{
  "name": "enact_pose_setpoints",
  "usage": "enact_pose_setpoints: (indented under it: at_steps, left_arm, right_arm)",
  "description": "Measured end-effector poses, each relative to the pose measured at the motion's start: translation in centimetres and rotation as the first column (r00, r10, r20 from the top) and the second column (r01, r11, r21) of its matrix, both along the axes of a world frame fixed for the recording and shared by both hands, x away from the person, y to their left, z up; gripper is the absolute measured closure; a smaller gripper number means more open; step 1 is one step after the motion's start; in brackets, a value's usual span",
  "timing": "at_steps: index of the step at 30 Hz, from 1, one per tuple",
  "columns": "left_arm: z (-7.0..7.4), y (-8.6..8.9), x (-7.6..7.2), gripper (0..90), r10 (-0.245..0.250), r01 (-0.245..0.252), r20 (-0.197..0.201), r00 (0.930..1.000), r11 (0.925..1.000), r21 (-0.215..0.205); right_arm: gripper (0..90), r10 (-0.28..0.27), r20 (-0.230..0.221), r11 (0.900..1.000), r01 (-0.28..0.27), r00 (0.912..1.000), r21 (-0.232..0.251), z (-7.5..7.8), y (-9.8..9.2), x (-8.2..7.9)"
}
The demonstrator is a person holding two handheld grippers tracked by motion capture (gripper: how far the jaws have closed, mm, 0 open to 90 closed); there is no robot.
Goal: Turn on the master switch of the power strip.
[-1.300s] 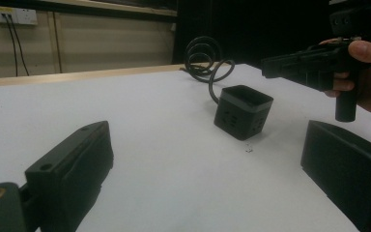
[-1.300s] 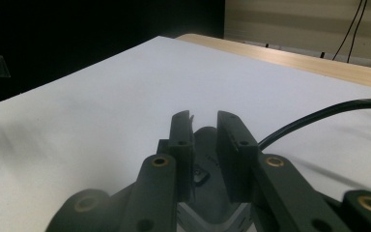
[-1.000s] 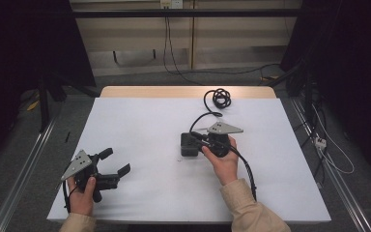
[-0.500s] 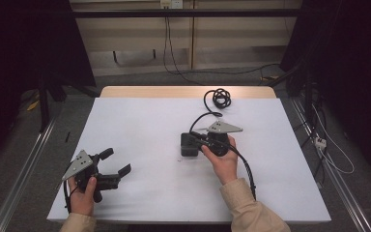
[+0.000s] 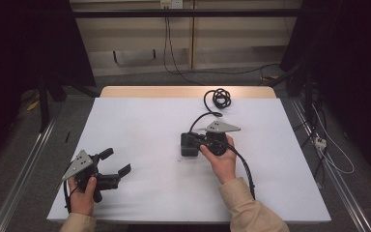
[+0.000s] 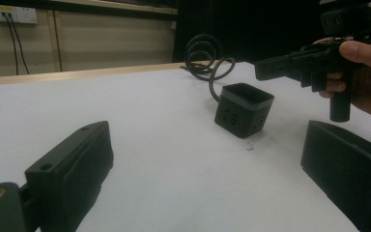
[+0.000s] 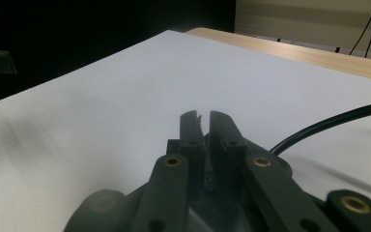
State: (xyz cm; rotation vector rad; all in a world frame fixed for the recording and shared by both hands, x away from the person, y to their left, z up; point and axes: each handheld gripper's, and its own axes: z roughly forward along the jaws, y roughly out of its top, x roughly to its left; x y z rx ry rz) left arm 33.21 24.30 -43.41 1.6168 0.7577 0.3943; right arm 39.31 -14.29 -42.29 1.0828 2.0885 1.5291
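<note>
The right gripper (image 5: 196, 145) has its jaws almost together, with only a thin slit between the tips in the right gripper view (image 7: 204, 126), and they have just been closing. Nothing can be made out between them in that view. In the high view the jaw tips sit at the upper part of a small black box (image 5: 189, 145), and whether they pinch its wall cannot be told from there. In the left gripper view the same jaws (image 6: 270, 67) hang level, just above and to one side of the box's open top, held by the right hand (image 5: 221, 160).

The box (image 6: 244, 110) stands upright on the white sheet, open side up, a little right of the middle of the bench (image 5: 140, 121) and well clear of every edge. A black cord (image 5: 200, 121) runs from it toward the far edge and ends in a loose coil (image 5: 220, 98) near the bare wooden strip there.

The left gripper (image 5: 115, 162) rests near the near left corner of the bench, held by the left hand (image 5: 84, 193). Its jaws stand wide apart with nothing between them; in the left gripper view (image 6: 207, 164) they frame bare white sheet, with the box farther off between them.
</note>
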Motion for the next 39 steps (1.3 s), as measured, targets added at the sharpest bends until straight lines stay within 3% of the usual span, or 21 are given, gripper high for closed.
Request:
enact_pose_setpoints:
  at_steps: [16, 39]
  left_arm:
    - [-0.03, 0.01, 0.02, 4.1, 0.004, -0.004, -0.002, 1.0, 1.0, -0.003]
    - [0.0, 0.03, 0.05, 4.1, 0.002, -0.002, -0.003, 1.0, 1.0, -0.001]
  right_arm:
    - [89.9, 0.0, -0.004, 1.0, 0.0, 1.0, -0.027, -0.4, 0.25, 0.23]
    - [90.0, 0.01, -0.009, 0.995, -0.011, 0.9999, -0.1, -0.63, 0.15, 0.08]
